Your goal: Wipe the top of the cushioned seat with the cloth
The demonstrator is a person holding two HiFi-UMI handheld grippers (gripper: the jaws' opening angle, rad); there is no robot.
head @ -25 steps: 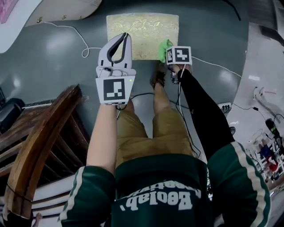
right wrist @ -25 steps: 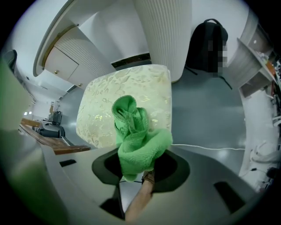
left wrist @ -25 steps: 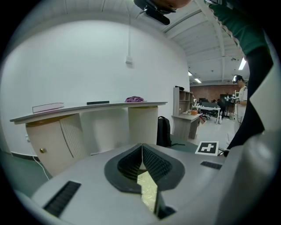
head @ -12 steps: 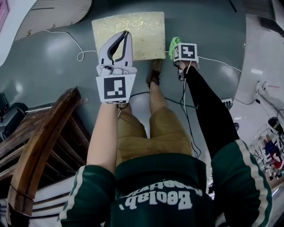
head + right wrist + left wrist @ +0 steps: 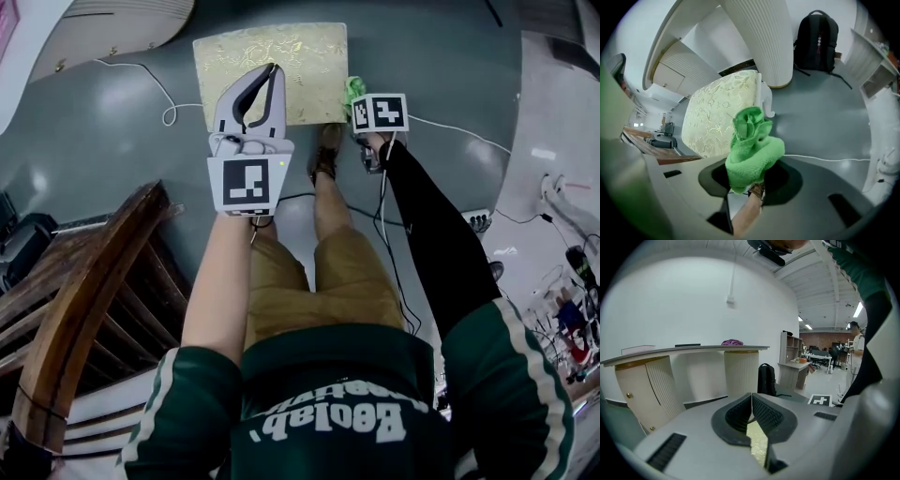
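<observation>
**Cloth clamped, beside seat**

Right gripper (image 5: 359, 97) (image 5: 749, 176): jaws clamped on bunched green cloth (image 5: 352, 88) (image 5: 752, 150). Held just beside right edge of cushioned seat (image 5: 281, 52) (image 5: 715, 119), near its front corner, over grey floor (image 5: 441, 56). Left gripper (image 5: 271, 70) (image 5: 751, 401): jaws together, nothing between, held above seat's near edge.

Even indoor light, moderately bright; soft glare patches on grey floor (image 5: 112, 131); ceiling strips (image 5: 859, 309) glow in left gripper view; both gripper views fisheye, black vignette corners, near foreground soft; cloth (image 5: 752, 145) sharp; shadows faint.
</observation>
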